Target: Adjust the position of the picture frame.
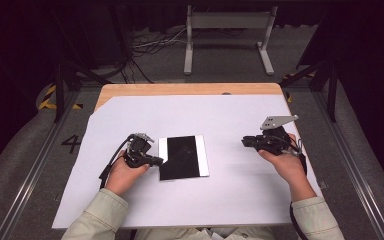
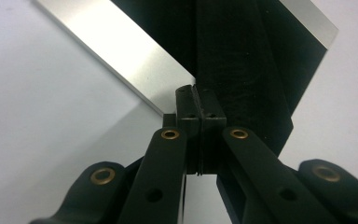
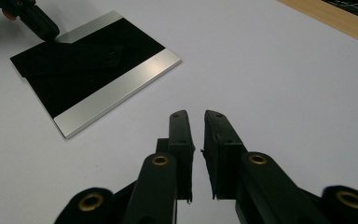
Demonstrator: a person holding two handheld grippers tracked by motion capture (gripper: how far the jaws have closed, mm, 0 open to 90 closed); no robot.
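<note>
A flat black plate (image 1: 182,157) with a silver band along each short side lies on the white sheet (image 1: 230,200) at mid-table. My left gripper (image 1: 161,161) is at the plate's left edge. In the left gripper view its jaws are pressed together, the left gripper (image 2: 196,93) tip lying over the plate (image 2: 279,56) where silver band meets black face, nothing visible between them. My right gripper (image 1: 244,142) hovers to the plate's right, well apart from it. The right gripper (image 3: 196,116) has a narrow gap and holds nothing. Beyond it lie the plate (image 3: 93,70) and the left gripper (image 3: 51,31).
The white sheet covers most of a wooden table (image 1: 180,89), whose far edge shows bare. Behind the table stand a white metal frame (image 1: 227,22) and floor cables (image 1: 150,42). Bare sheet lies all around the plate.
</note>
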